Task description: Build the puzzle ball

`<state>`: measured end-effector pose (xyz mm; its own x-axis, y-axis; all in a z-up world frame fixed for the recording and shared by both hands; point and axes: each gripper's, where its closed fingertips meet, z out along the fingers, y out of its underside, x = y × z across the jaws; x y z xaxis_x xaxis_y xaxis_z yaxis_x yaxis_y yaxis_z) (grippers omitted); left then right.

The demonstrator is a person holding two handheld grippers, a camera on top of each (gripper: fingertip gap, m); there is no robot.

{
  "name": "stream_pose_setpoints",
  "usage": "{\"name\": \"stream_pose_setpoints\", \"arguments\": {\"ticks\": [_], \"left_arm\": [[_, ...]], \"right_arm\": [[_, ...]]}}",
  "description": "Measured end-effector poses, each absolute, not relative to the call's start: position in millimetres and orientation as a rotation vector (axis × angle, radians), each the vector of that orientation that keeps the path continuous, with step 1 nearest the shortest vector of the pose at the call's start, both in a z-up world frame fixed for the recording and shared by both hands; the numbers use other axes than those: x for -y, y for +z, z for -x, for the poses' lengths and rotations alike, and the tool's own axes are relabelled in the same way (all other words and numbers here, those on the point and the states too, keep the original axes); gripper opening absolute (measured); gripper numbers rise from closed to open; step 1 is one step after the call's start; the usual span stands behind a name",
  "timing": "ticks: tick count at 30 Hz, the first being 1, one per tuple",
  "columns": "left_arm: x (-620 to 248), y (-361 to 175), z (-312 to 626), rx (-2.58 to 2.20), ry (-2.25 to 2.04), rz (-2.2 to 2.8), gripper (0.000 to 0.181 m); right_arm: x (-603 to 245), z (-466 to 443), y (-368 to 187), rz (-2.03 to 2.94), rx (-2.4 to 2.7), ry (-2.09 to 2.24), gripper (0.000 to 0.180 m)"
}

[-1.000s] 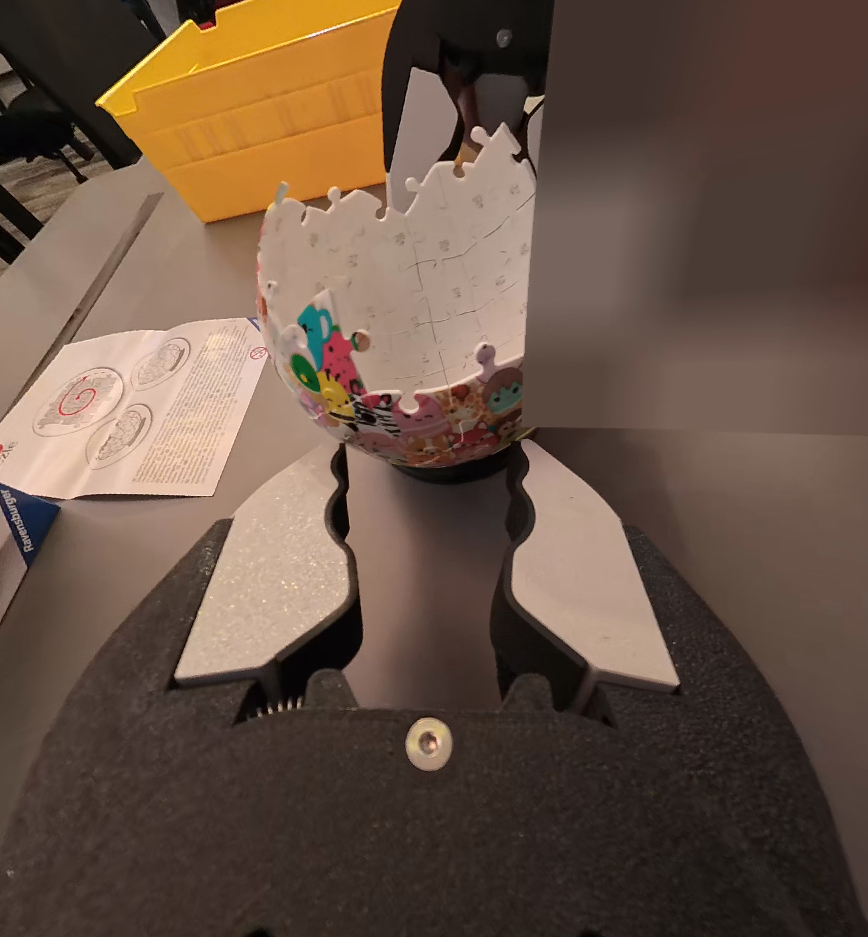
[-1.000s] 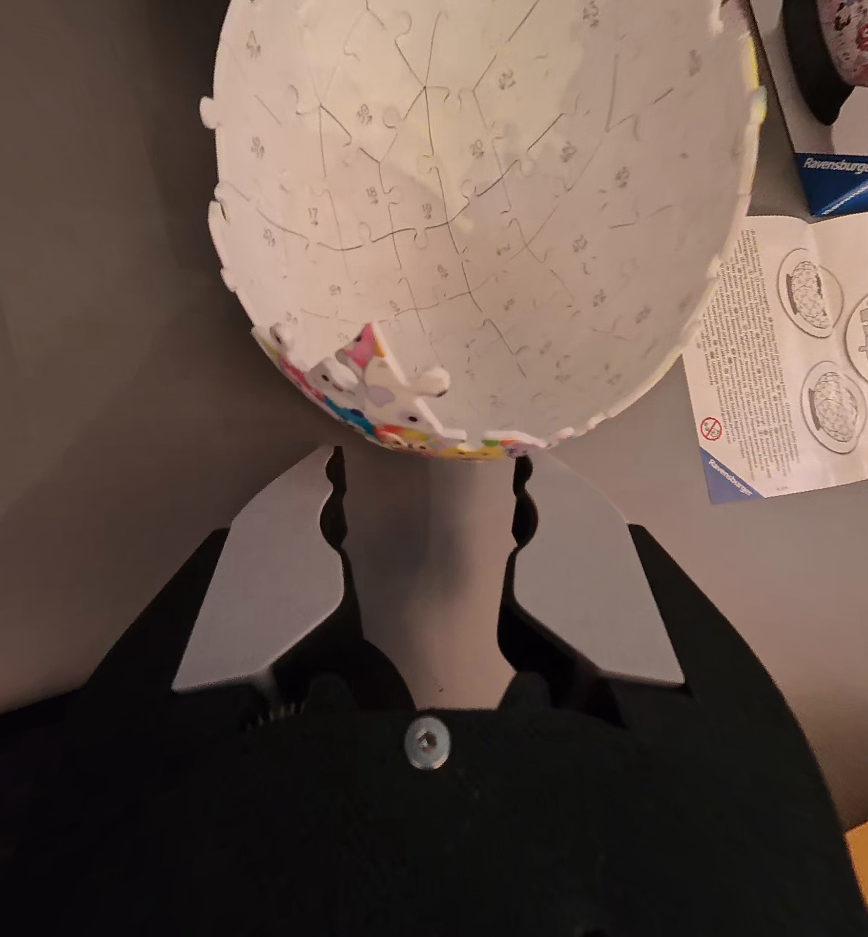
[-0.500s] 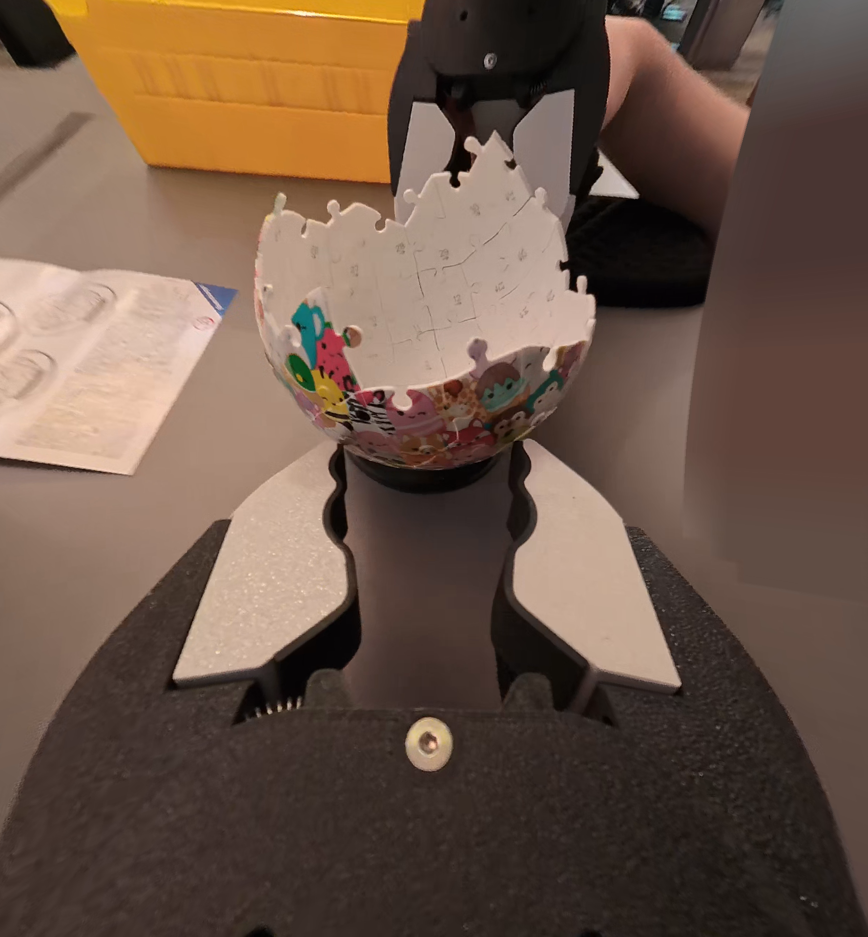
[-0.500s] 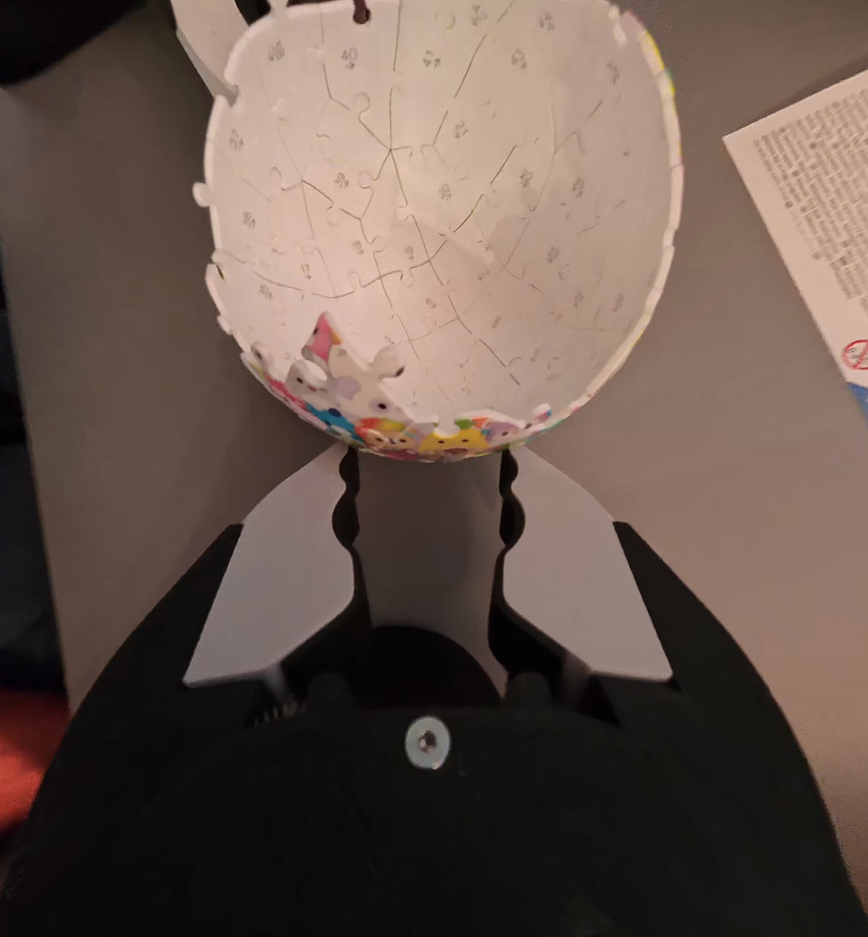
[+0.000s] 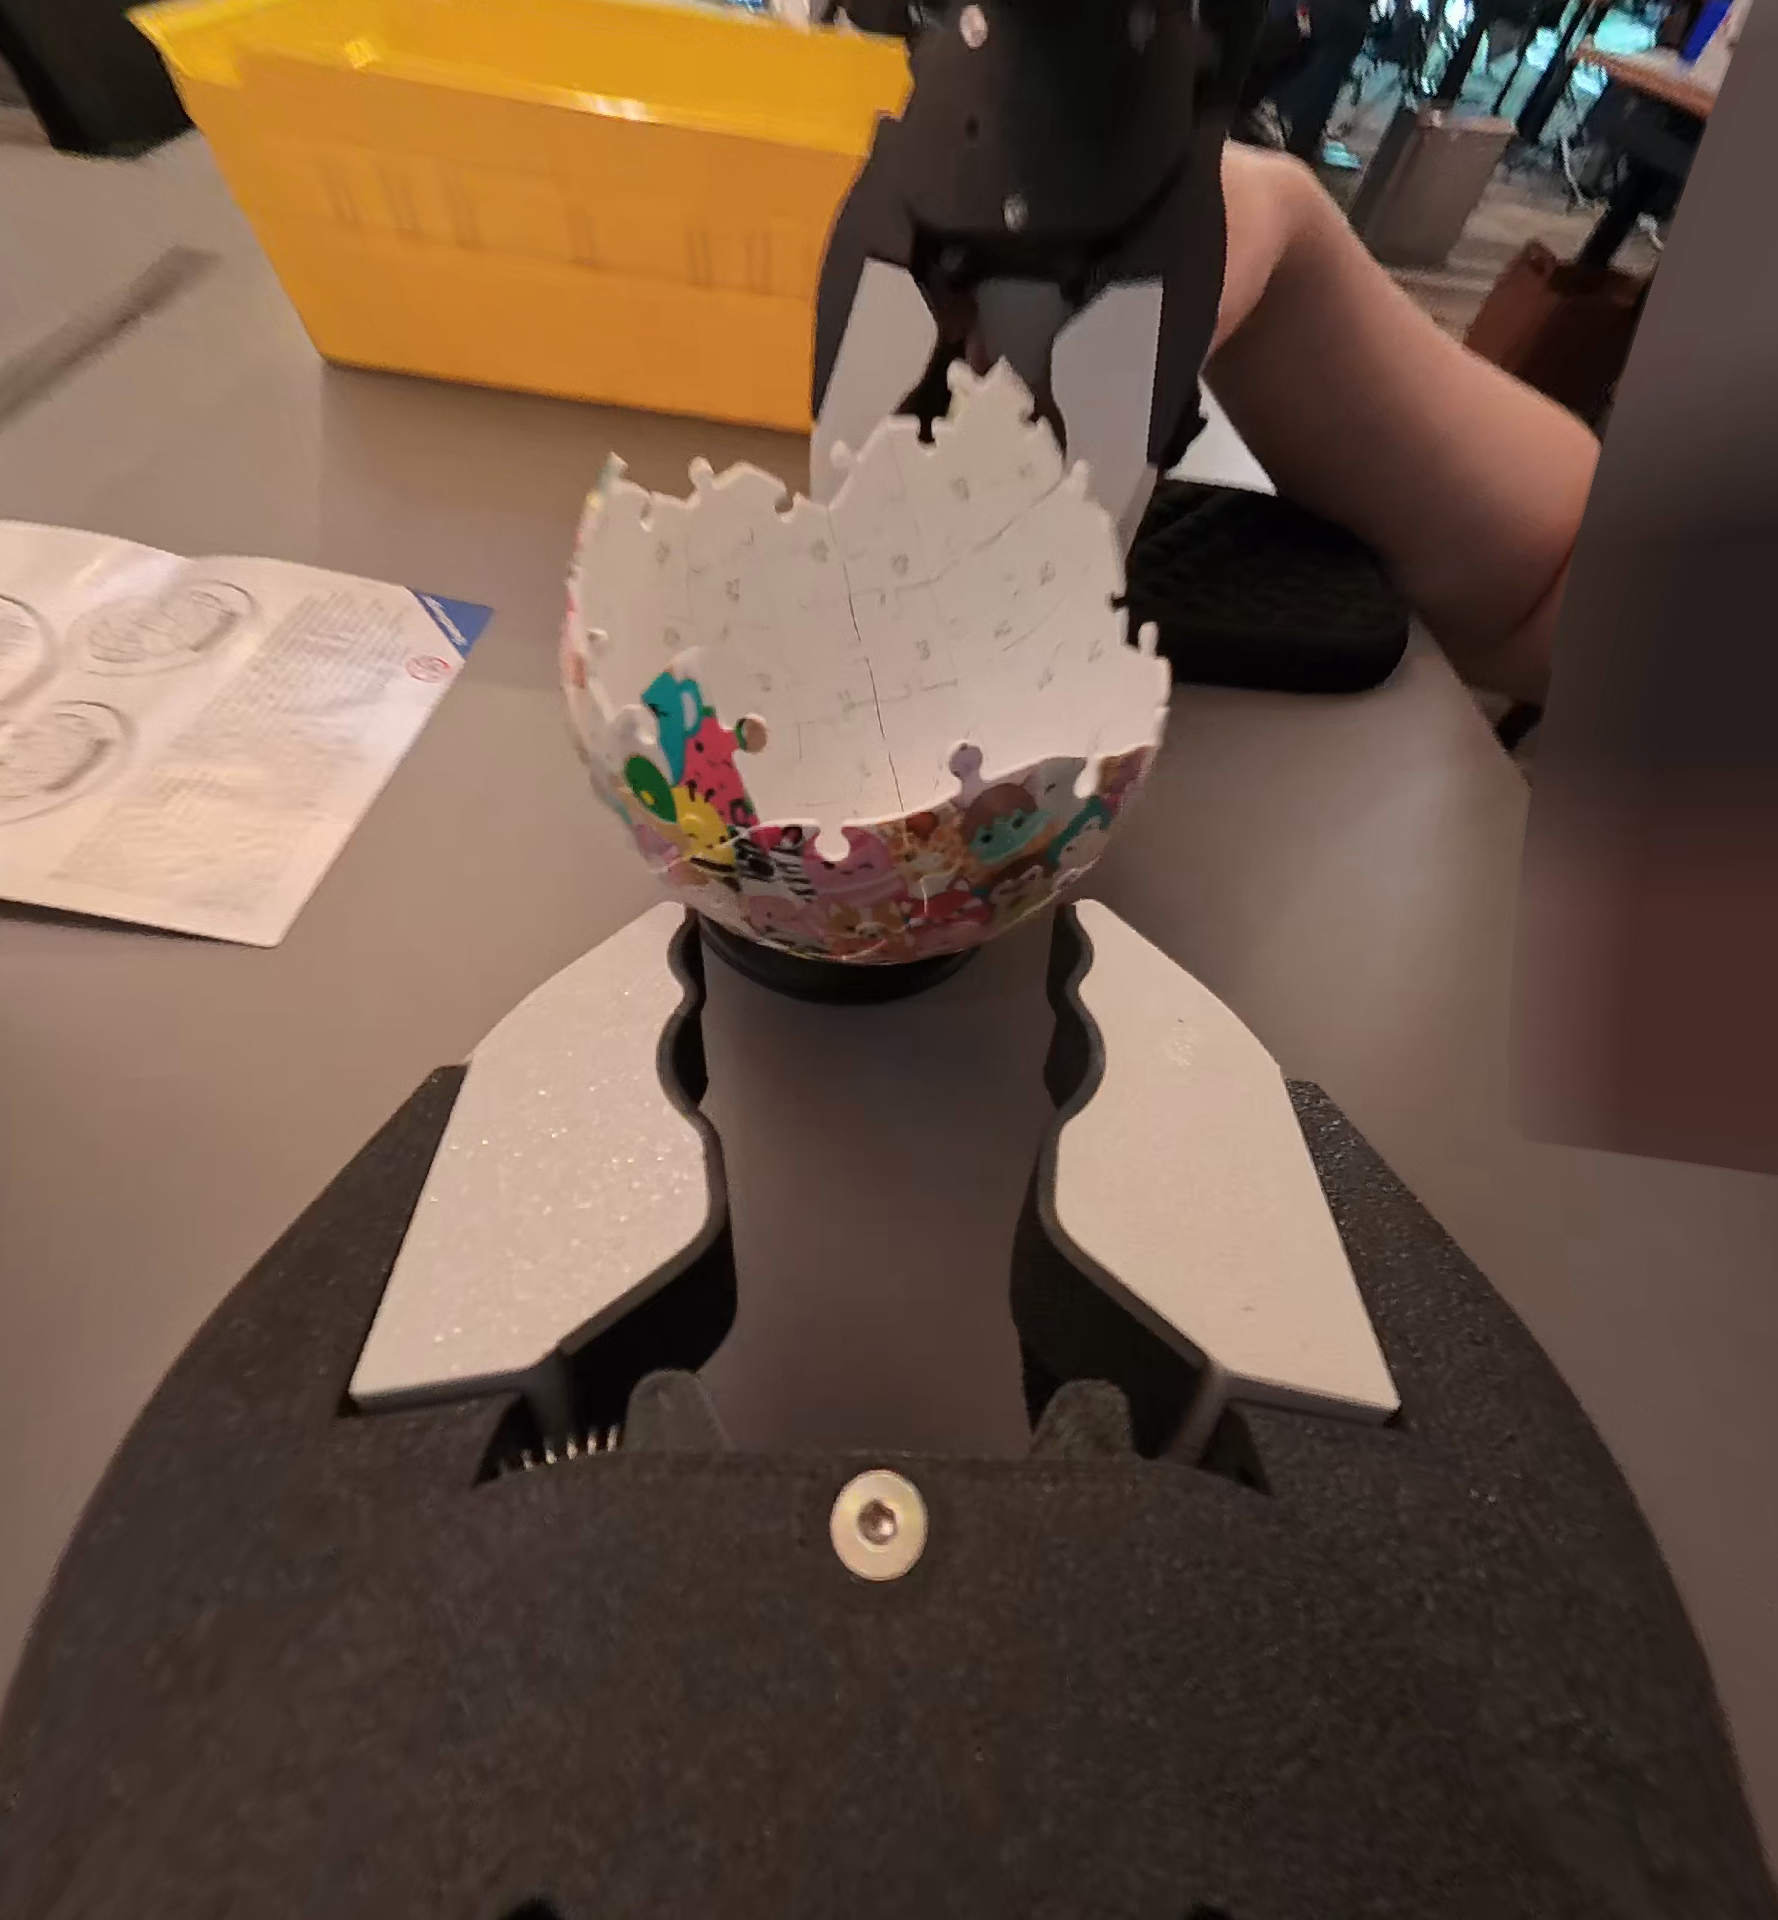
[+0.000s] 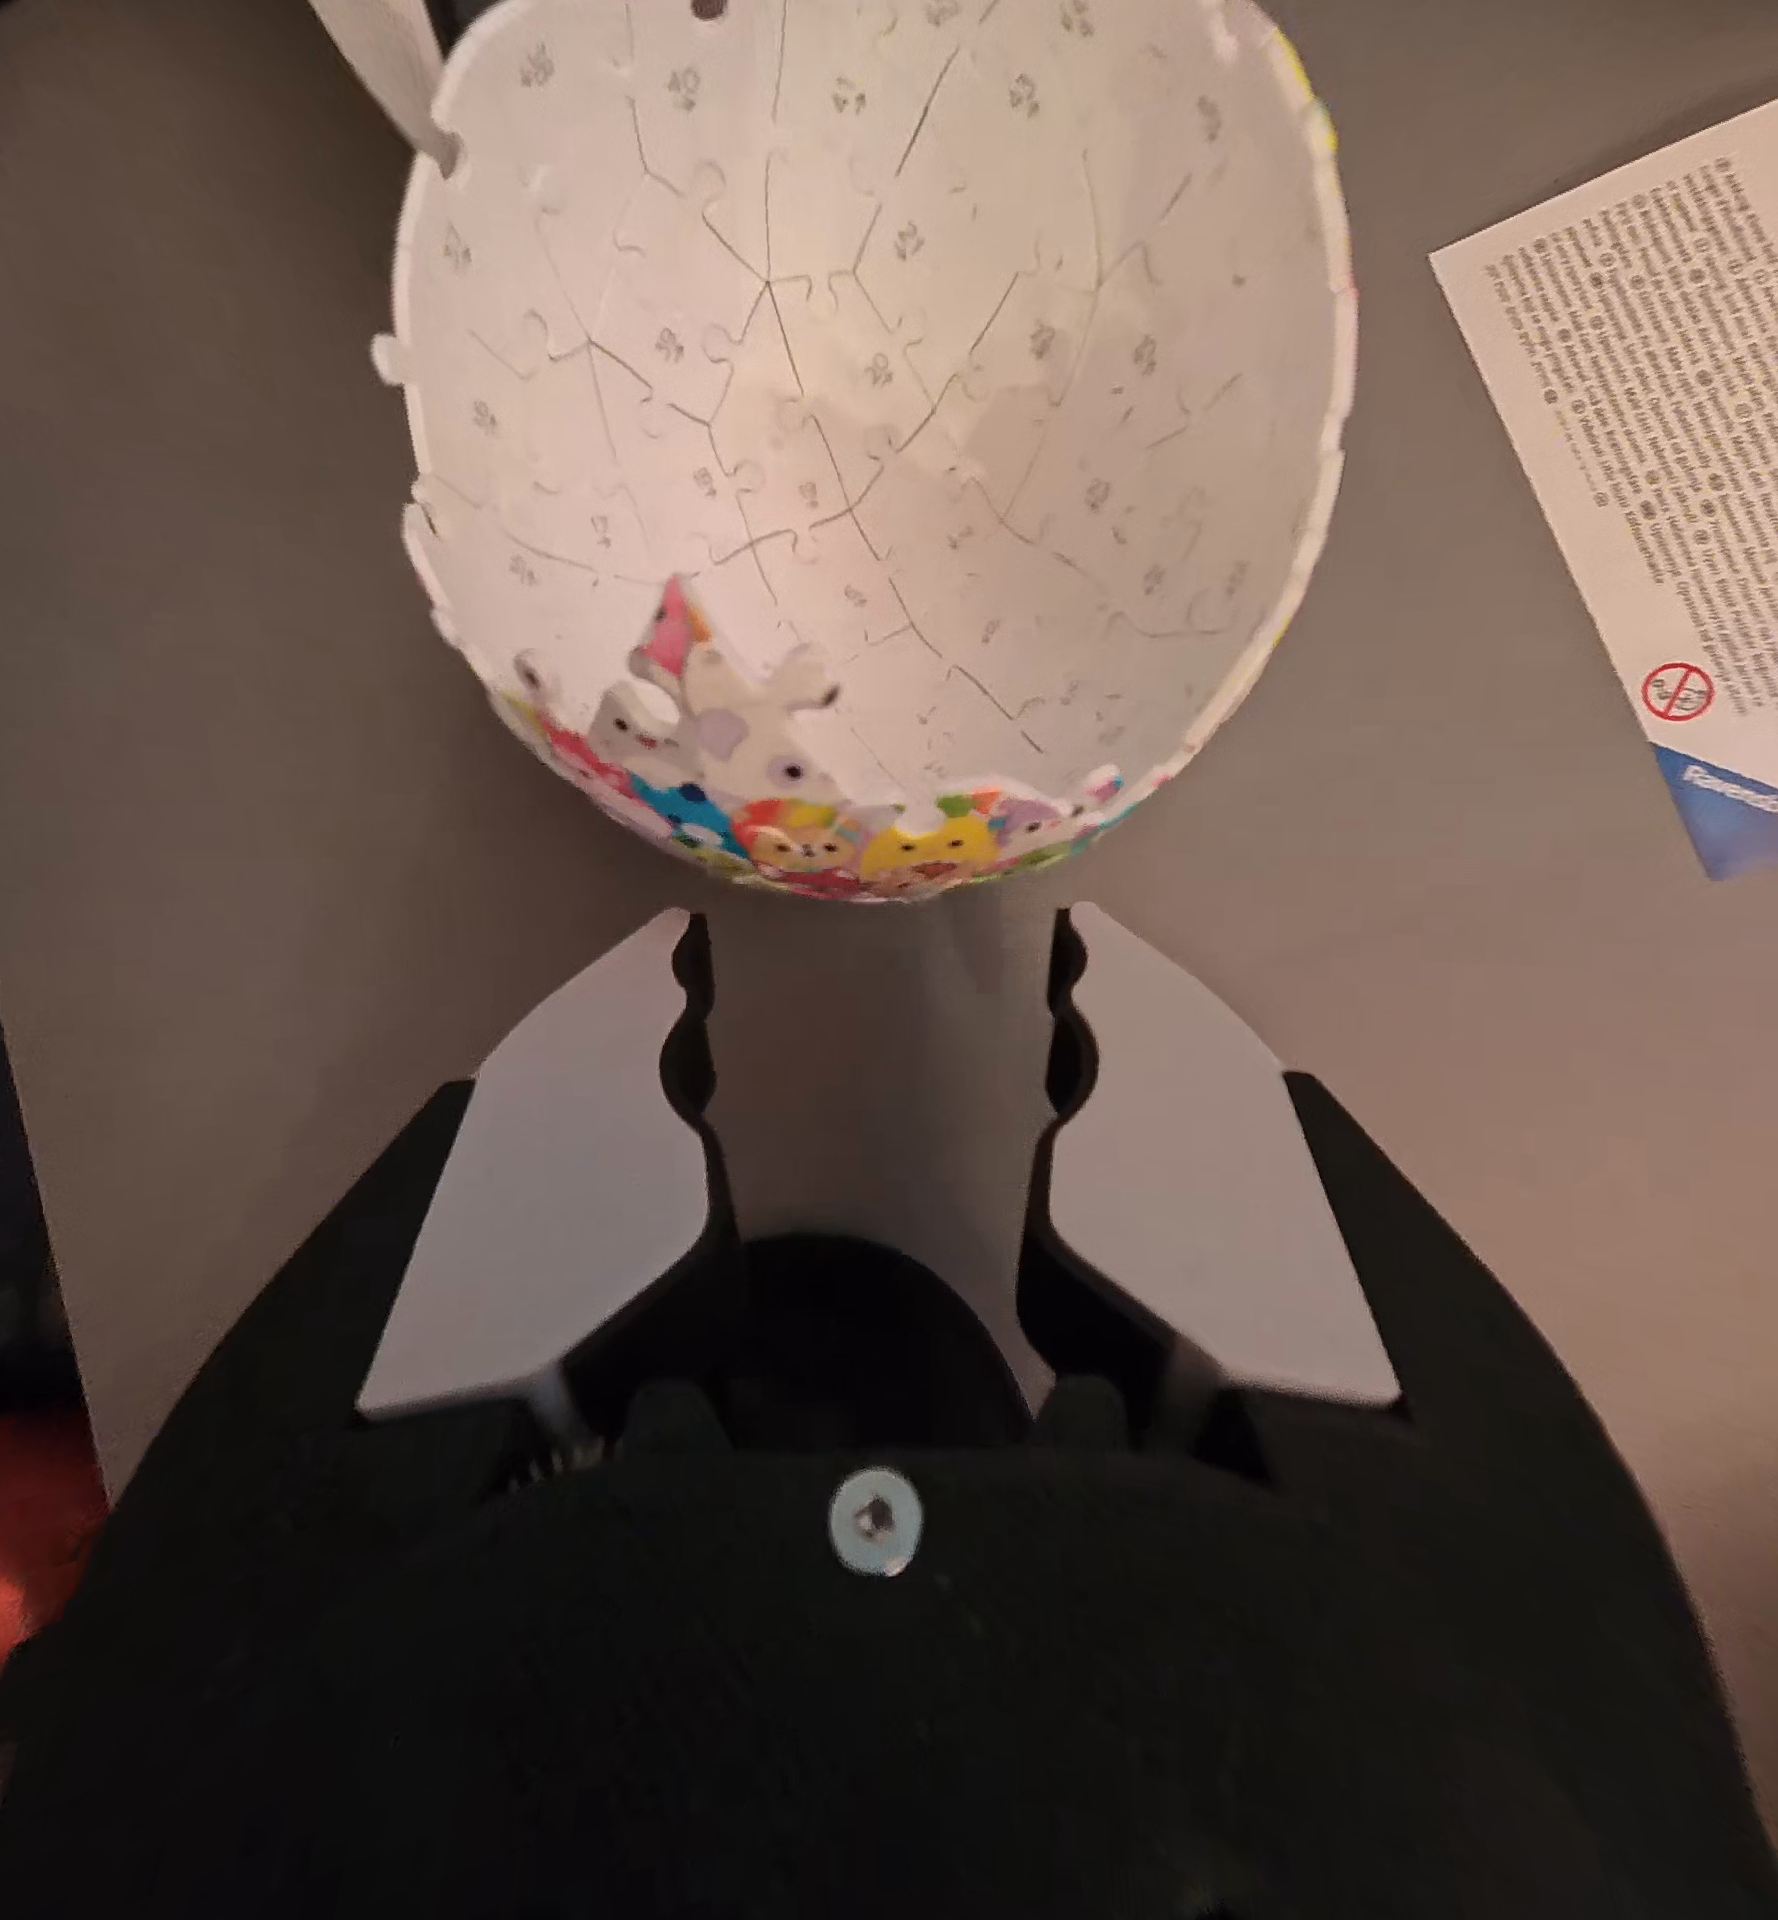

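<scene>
The half-built puzzle ball is an open bowl, white inside and printed with colourful characters outside. It sits on a black ring stand on the grey table. My left gripper is open and empty, with its tips just short of the stand. My right gripper hangs open over the ball's far rim, above its tallest pieces. In the right wrist view I look down into the ball. The right gripper is open and empty just outside the near rim.
A yellow bin stands behind the ball. A folded instruction sheet lies to its left and also shows in the right wrist view. A black pad and a person's forearm are at the back right. Left tips to right tips: about 12 cm.
Both grippers have swung around the ball, so the sheet has slid toward the edge of each view. The ball stays on its stand. Both grippers stay open.
</scene>
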<state>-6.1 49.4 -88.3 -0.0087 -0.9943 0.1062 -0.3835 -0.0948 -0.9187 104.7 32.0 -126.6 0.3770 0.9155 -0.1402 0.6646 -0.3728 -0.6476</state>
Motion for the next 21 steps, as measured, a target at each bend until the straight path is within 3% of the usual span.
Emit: {"name": "stream_pose_setpoints", "arguments": {"ticks": [7,11,16,21], "left_arm": [[-35.4,-44.9,65.8,-1.295,-0.984,1.581,0.062],[-5.2,-21.9,117.4,-1.199,-0.884,1.607,0.062],[41.8,-2.2,171.5,-1.080,-0.791,1.596,0.061],[61.4,-13.9,215.3,-1.041,-0.589,1.694,0.059]], "right_arm": [[-20.5,-126.5,-99.6,2.085,1.176,0.356,0.066],[21.0,-114.0,-57.4,1.850,0.934,0.518,0.066],[81.0,-95.2,-8.6,1.431,0.690,0.743,0.083],[124.6,-36.4,-22.4,1.345,0.811,0.837,0.060]]}}
